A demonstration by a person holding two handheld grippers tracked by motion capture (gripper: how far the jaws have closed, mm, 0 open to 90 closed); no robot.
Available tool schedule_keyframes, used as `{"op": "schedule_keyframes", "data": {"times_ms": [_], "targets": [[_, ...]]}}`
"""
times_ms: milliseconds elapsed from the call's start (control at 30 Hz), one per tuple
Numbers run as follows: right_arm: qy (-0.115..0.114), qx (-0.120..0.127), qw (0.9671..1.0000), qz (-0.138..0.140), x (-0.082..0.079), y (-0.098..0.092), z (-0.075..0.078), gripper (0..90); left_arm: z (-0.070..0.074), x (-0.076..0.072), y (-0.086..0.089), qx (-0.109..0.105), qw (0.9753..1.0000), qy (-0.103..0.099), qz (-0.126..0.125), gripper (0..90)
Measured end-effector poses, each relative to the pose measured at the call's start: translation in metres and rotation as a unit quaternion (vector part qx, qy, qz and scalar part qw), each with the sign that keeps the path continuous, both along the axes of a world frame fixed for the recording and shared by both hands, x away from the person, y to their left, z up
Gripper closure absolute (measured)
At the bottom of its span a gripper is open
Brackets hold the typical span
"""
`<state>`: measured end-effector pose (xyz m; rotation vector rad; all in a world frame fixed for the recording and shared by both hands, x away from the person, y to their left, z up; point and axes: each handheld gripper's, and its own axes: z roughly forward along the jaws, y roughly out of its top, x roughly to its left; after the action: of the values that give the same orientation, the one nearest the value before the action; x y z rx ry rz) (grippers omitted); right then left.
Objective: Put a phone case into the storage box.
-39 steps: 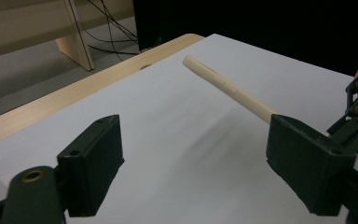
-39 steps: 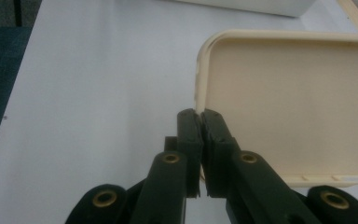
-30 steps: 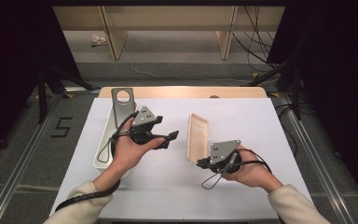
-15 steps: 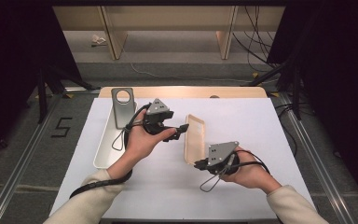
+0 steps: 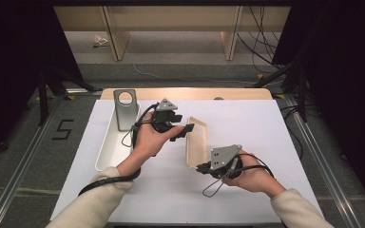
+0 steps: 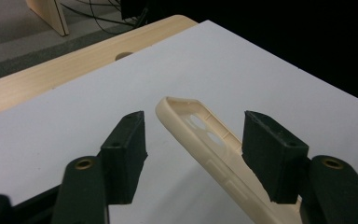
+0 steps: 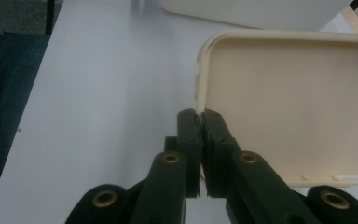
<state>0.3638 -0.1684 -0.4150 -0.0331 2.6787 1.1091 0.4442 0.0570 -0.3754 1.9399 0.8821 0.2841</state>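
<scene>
A cream phone case lies lengthwise at the middle of the white table mat, its hollow side facing my right gripper's camera. My right gripper is shut on the case's near rim, at a corner. My left gripper is open at the case's far end. In the left gripper view its two fingers stand on either side of the case without touching it, and the camera cut-out shows between them.
A long white tray lies at the left of the mat, and a grey plate with a round hole leans at its far end. The tray's edge lies beyond the case. The wooden table edge runs behind.
My left gripper has moved from beside the tray rightward and farther away to the case's far end. My right gripper has stayed shut on the case's near end.
</scene>
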Motion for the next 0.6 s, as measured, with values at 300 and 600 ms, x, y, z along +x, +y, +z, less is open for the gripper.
{"op": "schedule_keyframes", "data": {"times_ms": [300, 600], "targets": [[-0.003, -0.002, 1.0, 0.003, -0.001, 0.001, 0.001, 87.7, -0.005, 0.007, -0.006, 0.005, 0.9989, 0.046, 0.006, 46.2], [-0.006, -0.005, 0.9999, 0.008, -0.003, 0.003, 0.001, 87.8, -0.007, 0.013, -0.008, -0.012, 0.9971, 0.073, 0.016, 58.9]]}}
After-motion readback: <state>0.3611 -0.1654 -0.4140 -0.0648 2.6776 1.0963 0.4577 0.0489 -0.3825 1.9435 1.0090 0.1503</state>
